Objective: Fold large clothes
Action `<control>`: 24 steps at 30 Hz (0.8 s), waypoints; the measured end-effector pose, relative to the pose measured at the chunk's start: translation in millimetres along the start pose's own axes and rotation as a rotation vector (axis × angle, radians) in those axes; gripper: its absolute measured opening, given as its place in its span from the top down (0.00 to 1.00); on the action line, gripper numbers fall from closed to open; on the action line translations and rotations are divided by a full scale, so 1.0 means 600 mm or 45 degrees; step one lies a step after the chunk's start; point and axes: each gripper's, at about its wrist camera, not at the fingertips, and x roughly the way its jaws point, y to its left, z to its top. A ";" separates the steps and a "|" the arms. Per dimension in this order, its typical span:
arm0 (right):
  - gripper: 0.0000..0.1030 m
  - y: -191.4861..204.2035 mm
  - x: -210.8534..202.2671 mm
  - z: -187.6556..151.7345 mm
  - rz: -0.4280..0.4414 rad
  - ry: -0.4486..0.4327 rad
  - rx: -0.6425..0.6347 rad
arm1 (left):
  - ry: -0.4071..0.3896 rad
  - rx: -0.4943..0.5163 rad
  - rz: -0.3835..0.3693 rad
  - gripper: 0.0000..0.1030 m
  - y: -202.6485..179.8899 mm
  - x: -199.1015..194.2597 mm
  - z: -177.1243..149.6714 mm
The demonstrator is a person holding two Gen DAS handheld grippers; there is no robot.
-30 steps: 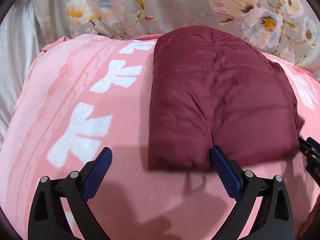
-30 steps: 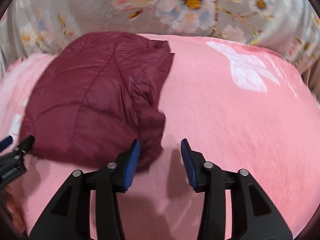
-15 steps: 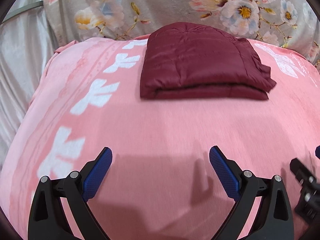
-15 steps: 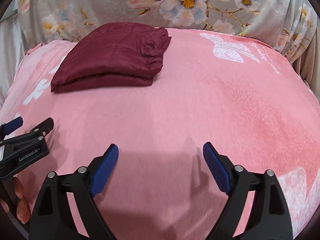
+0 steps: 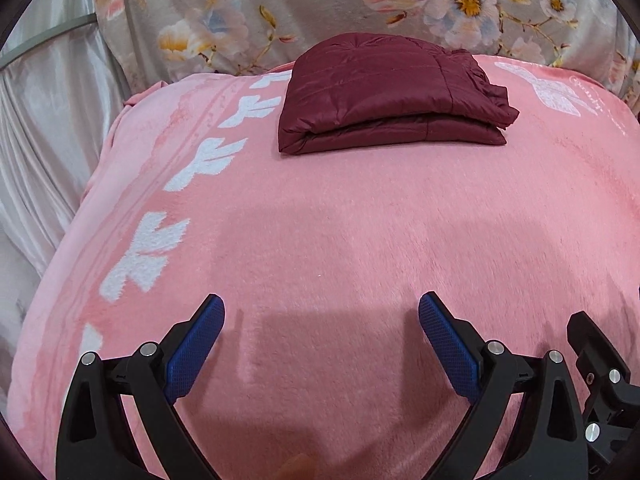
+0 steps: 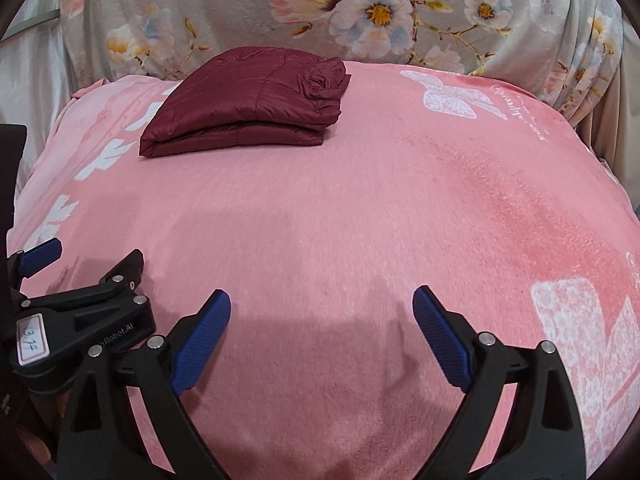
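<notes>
A dark red quilted jacket (image 5: pixel 384 96) lies folded into a thick stack at the far end of the pink blanket (image 5: pixel 340 240); it also shows in the right wrist view (image 6: pixel 248 104). My left gripper (image 5: pixel 320 320) is open and empty, well back from the jacket over bare blanket. My right gripper (image 6: pixel 322 316) is open and empty too, equally far back. The left gripper's body shows at the left edge of the right wrist view (image 6: pixel 80 316), and part of the right gripper shows at the right edge of the left wrist view (image 5: pixel 600 372).
The pink blanket with white prints covers a raised surface. A grey floral cloth (image 5: pixel 320 12) hangs behind it, also in the right wrist view (image 6: pixel 360 12). A pale satin curtain (image 5: pixel 44 120) is at the left. The blanket drops off at its left and right edges.
Both grippers have pulled back from the jacket toward the near side. The right gripper has opened wider. The jacket stays folded where it was.
</notes>
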 end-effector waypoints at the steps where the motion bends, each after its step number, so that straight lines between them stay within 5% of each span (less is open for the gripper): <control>1: 0.13 0.000 0.000 0.000 -0.006 -0.001 0.001 | 0.000 0.004 0.008 0.06 -0.001 0.000 0.001; 24: 0.13 0.005 0.004 -0.002 -0.057 0.003 -0.038 | 0.006 0.008 0.029 0.10 -0.008 0.003 -0.003</control>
